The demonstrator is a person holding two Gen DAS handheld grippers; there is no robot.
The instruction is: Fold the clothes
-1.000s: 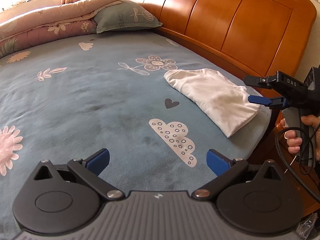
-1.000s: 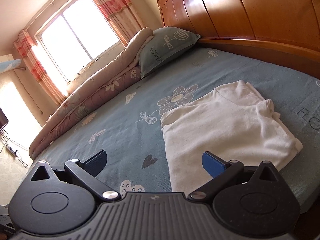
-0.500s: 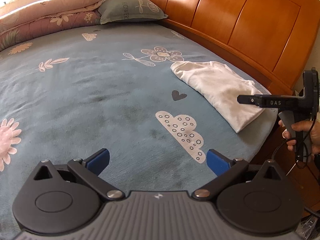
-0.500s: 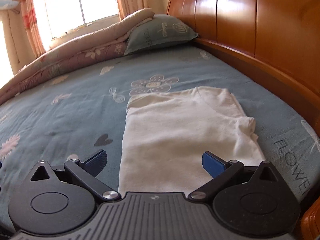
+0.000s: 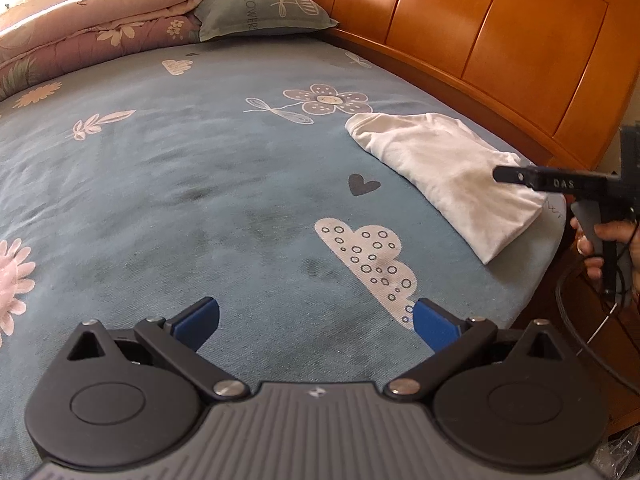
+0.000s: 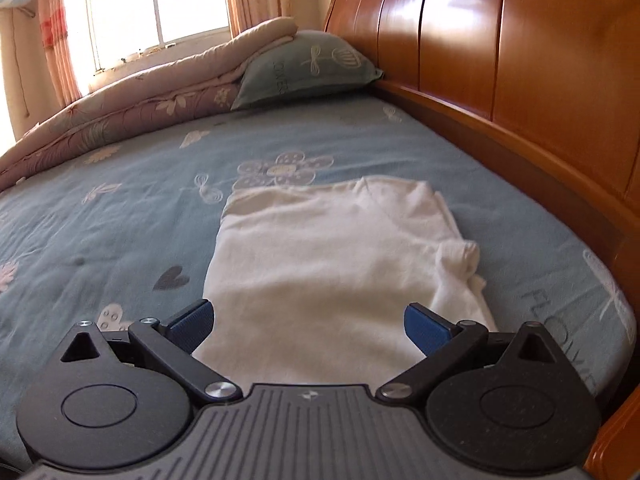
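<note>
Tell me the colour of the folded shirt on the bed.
White, plain with no print; the folded shirt shows best in the right wrist view.

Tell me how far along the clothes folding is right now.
Done: the white garment lies folded into a compact rectangle on the blue bedsheet, near the wooden headboard. In hand: nothing; the left gripper and right gripper are both open and empty, the right one pointed at the garment's near edge. Left: perhaps one more fold or tidying the bunched sleeve side. No other loose clothes are visible.
</note>
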